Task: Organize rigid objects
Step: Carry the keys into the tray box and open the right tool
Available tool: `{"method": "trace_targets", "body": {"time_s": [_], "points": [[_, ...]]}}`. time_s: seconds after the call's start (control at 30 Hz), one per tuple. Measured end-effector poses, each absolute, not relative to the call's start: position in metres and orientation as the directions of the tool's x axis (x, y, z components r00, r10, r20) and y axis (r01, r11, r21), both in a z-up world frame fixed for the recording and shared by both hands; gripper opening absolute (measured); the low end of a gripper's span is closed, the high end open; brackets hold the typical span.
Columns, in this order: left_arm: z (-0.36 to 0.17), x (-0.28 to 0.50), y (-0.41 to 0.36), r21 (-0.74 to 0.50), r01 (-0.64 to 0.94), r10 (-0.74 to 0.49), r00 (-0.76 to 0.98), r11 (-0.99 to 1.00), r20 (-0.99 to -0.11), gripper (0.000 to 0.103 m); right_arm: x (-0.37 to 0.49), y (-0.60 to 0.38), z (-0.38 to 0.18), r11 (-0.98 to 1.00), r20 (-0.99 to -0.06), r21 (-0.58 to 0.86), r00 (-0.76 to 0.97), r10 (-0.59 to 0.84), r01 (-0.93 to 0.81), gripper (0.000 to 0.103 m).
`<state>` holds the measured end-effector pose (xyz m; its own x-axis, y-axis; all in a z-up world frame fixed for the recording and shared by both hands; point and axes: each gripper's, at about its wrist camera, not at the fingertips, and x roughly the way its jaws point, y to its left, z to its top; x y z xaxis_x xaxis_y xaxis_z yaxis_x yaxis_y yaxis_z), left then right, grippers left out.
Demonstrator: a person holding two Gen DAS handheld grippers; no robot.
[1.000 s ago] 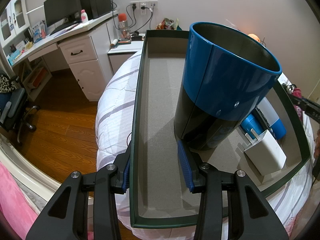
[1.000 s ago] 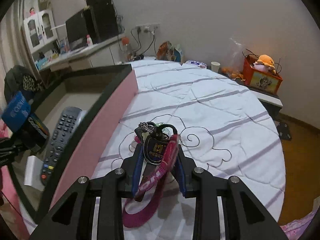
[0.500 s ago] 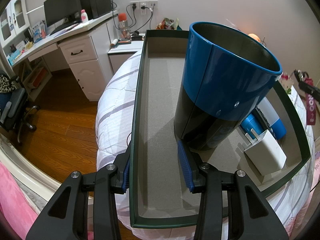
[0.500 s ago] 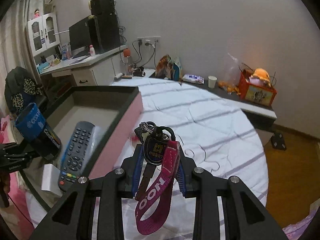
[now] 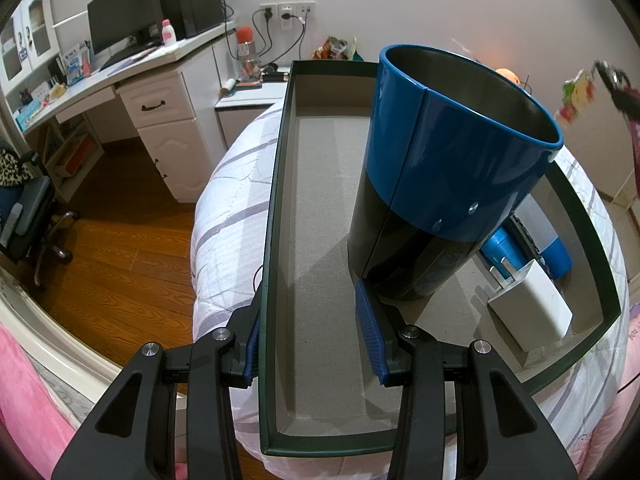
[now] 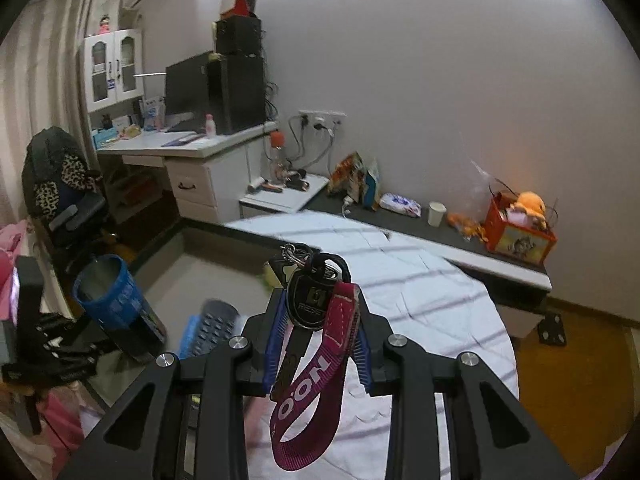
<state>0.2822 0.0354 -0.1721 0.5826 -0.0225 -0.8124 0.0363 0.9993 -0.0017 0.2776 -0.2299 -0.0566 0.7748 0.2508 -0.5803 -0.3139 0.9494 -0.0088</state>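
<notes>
Inside tray (image 5: 276, 216): one cup (image 5: 452, 168) (one charger (image 5: 530, 310))

My left gripper (image 5: 314, 338) and right gripper (image 6: 322, 338) show black angular arms, silver screws, ribbed blue pads.

A bed (image 5: 224, 216) with a white, grey-striped quilt filled the frame's centre. Directly on it lay a shallow dark-green tray (image 5: 269, 264) with a grey floor, running from the lower middle to the upper middle of the left wrist view.
</notes>
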Motion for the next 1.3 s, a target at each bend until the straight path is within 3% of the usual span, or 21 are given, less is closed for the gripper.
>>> {"method": "trace_targets", "body": {"time_s": [0.37, 0.87, 1.3], "points": [[-0.172, 0.282, 0.035, -0.003, 0.038, -0.025, 0.584, 0.999, -0.812, 0.042, 0.3, -0.16, -0.061, 0.889, -0.632, -0.016, 0.694, 0.345, -0.457, 0.031], [-0.171, 0.283, 0.034, -0.004, 0.04, -0.026, 0.584, 0.999, -0.811, 0.042, 0.333, -0.112, -0.124, 0.812, -0.767, 0.165, 0.445, 0.463, -0.559, 0.031], [-0.171, 0.283, 0.034, -0.002, 0.039, -0.024, 0.584, 0.999, -0.812, 0.042, 0.324, -0.102, -0.149, 0.796, -0.83, 0.138, 0.369, 0.418, -0.59, 0.032]]}}
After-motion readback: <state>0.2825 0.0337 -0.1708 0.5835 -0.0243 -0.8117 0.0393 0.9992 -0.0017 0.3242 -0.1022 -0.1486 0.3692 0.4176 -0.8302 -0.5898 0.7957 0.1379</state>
